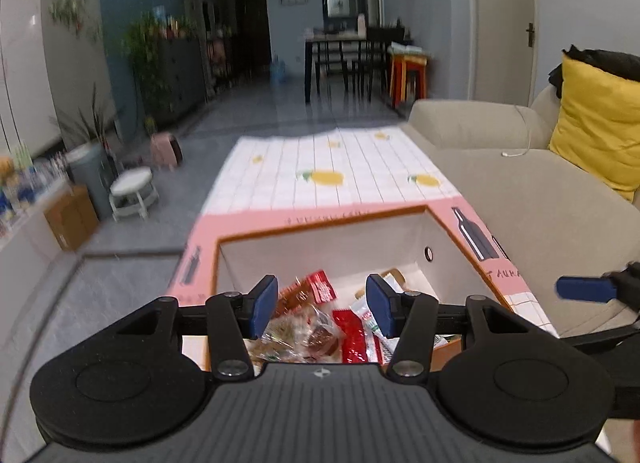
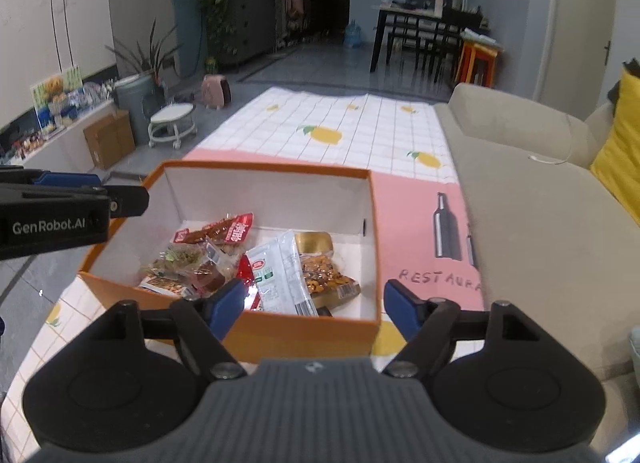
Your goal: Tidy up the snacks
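An orange box (image 2: 372, 223) with a white inside stands on the patterned tablecloth and holds several snack packets (image 2: 256, 259): red ones, a white one, a clear bag of nuts (image 2: 324, 275). The box (image 1: 328, 223) and snacks (image 1: 320, 319) also show in the left wrist view. My left gripper (image 1: 322, 305) is open and empty, held above the box's near end over the snacks. My right gripper (image 2: 316, 305) is open and empty, just in front of the box's near wall. The left gripper's body (image 2: 56, 215) shows at the left edge of the right wrist view.
The tablecloth (image 2: 340, 123) has lemons, a grid and a pink band with bottle drawings. A beige sofa (image 2: 540, 191) with a yellow cushion (image 1: 596, 131) runs along the right. A white stool (image 2: 172, 123), cardboard box (image 2: 108, 139) and bin stand left on the floor.
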Motion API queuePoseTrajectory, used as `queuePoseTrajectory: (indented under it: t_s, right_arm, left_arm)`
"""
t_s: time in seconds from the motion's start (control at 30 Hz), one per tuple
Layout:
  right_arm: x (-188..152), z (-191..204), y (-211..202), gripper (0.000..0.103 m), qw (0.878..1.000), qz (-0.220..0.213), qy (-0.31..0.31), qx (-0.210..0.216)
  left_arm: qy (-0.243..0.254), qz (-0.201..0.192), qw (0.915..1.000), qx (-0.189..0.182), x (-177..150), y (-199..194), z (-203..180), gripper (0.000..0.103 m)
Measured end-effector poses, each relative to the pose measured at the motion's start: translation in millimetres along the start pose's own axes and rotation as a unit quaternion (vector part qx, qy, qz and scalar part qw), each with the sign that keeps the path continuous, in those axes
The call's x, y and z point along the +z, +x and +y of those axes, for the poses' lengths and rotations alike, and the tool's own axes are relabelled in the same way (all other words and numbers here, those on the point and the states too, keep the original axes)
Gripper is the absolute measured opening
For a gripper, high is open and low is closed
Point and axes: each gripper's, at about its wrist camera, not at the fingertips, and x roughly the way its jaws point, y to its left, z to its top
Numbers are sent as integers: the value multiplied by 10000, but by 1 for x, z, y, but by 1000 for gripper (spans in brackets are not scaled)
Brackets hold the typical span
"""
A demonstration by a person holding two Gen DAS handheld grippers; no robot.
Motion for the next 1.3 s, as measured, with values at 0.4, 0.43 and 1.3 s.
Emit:
queuePoseTrajectory:
  t_s: [0.4, 0.43, 1.3]
  right_arm:
    - [-37, -4, -91, 84, 9968, -788, 126, -46]
    - [-40, -4, -96, 84, 9965, -822, 134, -62]
    - [-72, 13, -86, 91, 9977, -597, 323, -70]
  left_arm:
    - [437, -471, 9967, 501, -27, -63, -33, 78]
    - [450, -476, 9964, 538, -29, -65, -34, 82]
    - [183, 364, 9974, 594, -71, -56, -22, 86]
